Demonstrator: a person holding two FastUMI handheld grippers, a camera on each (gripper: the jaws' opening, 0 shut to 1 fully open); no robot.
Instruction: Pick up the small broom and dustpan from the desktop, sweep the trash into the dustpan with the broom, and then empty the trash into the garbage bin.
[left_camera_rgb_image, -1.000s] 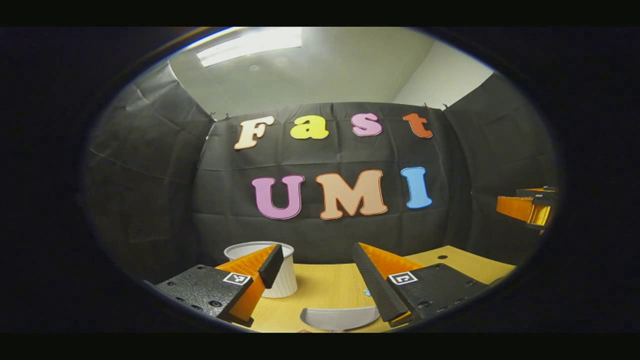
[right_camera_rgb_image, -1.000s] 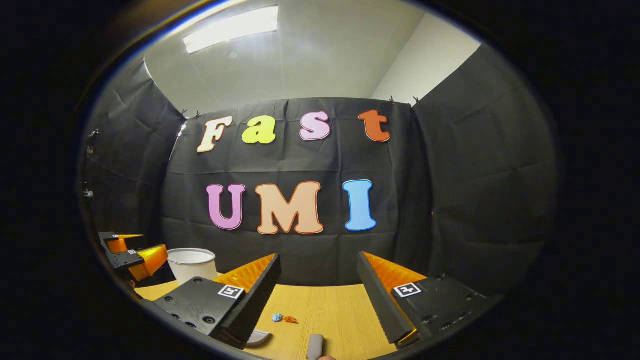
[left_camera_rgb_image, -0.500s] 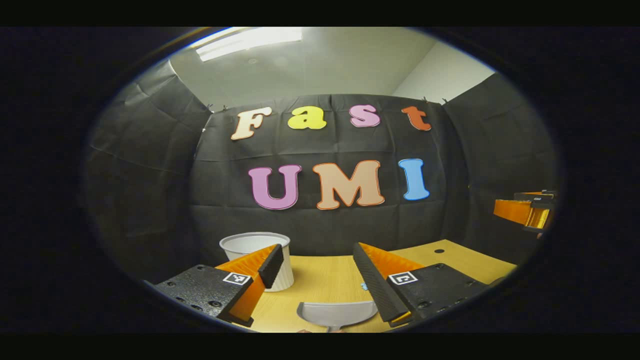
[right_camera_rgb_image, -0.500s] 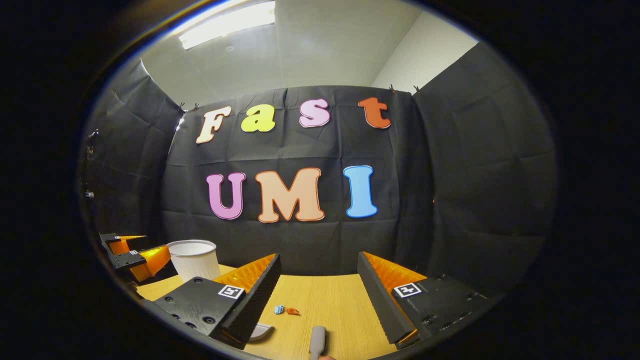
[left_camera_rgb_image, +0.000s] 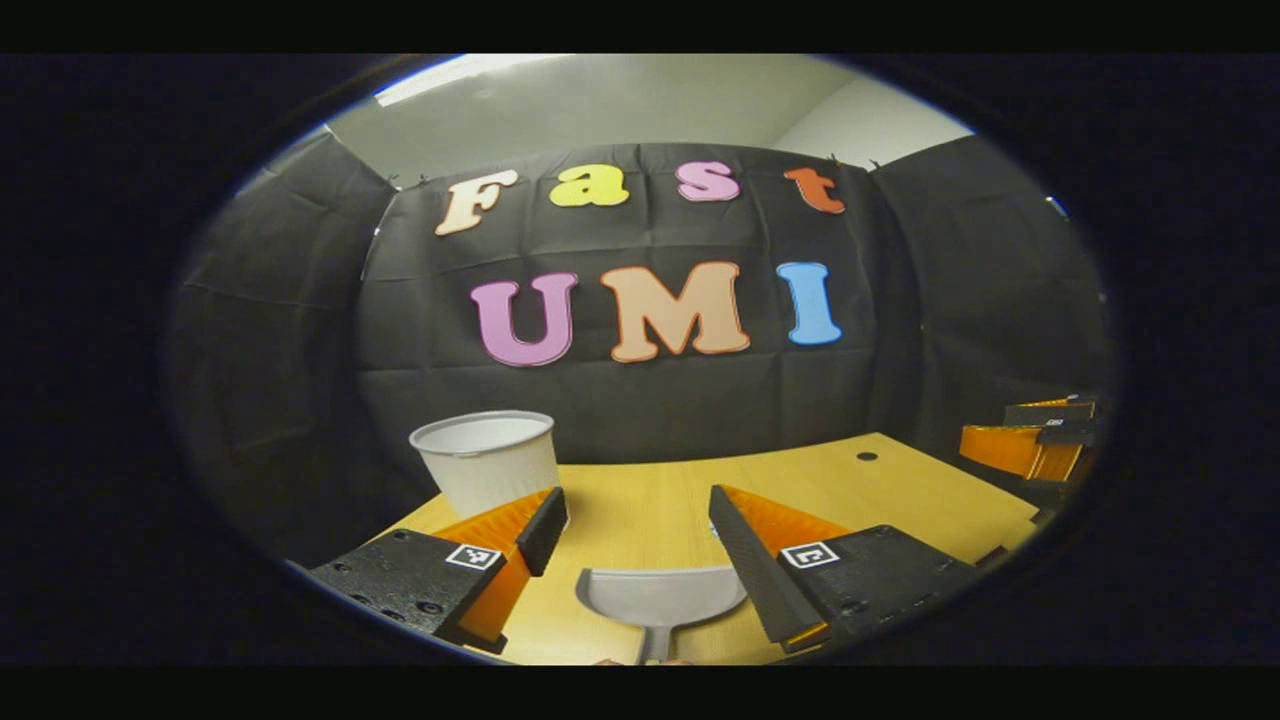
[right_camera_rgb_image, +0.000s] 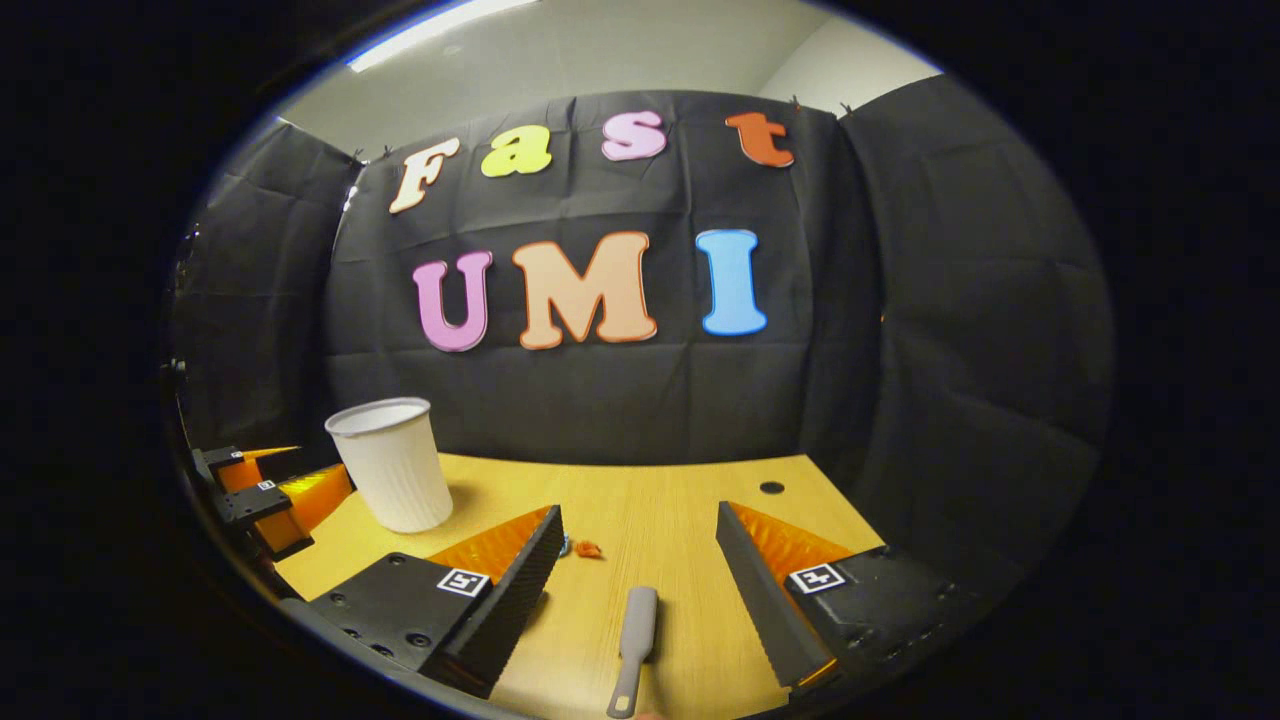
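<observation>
In the left gripper view, my left gripper (left_camera_rgb_image: 632, 520) is open above the wooden desktop (left_camera_rgb_image: 900, 495). A grey dustpan (left_camera_rgb_image: 660, 598) lies flat just below and between its fingers, untouched. The white ribbed garbage bin (left_camera_rgb_image: 487, 460) stands upright behind the left finger. In the right gripper view, my right gripper (right_camera_rgb_image: 640, 530) is open over the small broom's grey handle (right_camera_rgb_image: 632, 640), which lies between the fingers; its brush end is cut off at the bottom. An orange trash scrap (right_camera_rgb_image: 588, 548) and a blue one (right_camera_rgb_image: 566, 545) lie by the left finger. The bin (right_camera_rgb_image: 392, 465) stands at the left.
A small round hole (right_camera_rgb_image: 771, 487) sits in the desktop near the back right. The black cloth wall closes the desk's far edge. The right gripper (left_camera_rgb_image: 1030, 445) shows at the right edge of the left gripper view, the left gripper (right_camera_rgb_image: 260, 490) at the left edge of the right gripper view.
Both cameras have tipped downward, so more desktop shows. The dustpan and the broom handle have come further into view between the fingers. Both grippers stay open.
</observation>
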